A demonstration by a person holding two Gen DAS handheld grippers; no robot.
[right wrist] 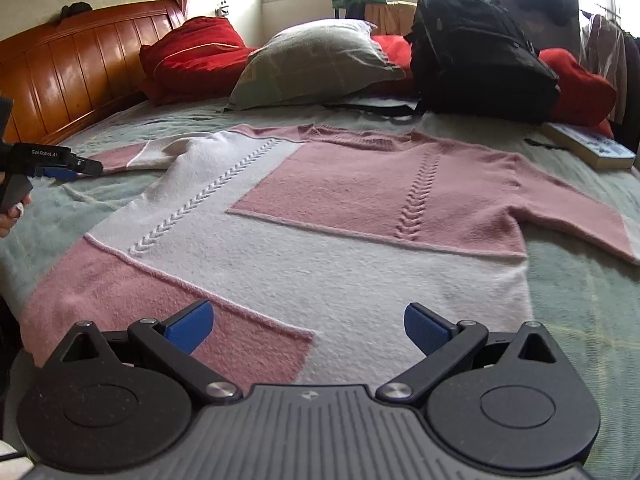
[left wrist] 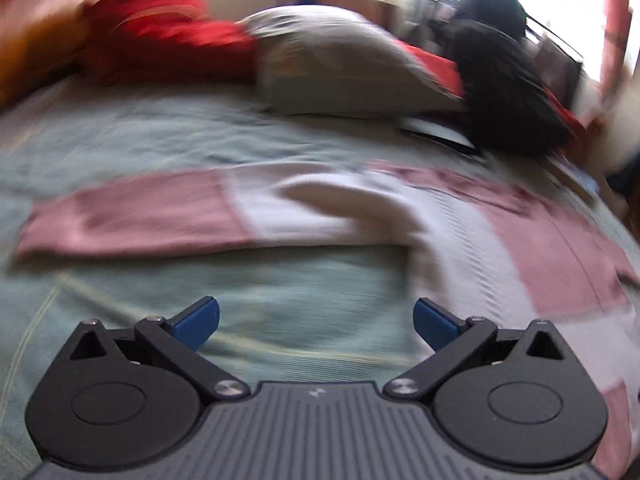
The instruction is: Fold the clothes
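We see a pink-and-white knit sweater [right wrist: 320, 216] flat on the bed [right wrist: 580, 292]; our right gripper [right wrist: 309, 326] spread above its near hem, left gripper [left wrist: 316, 322] spread near the left sleeve [left wrist: 128, 216].

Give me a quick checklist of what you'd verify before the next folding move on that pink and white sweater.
1. Sweater spread flat on the bed: ok.
2. Left gripper open and empty: ok.
3. Right gripper open and empty: ok.
4. Left sleeve within the left gripper's reach: ok, seemingly close beside it.
5. Book and backpack off the sweater: ok.
6. Left wrist view sharp: not ok, blurred.
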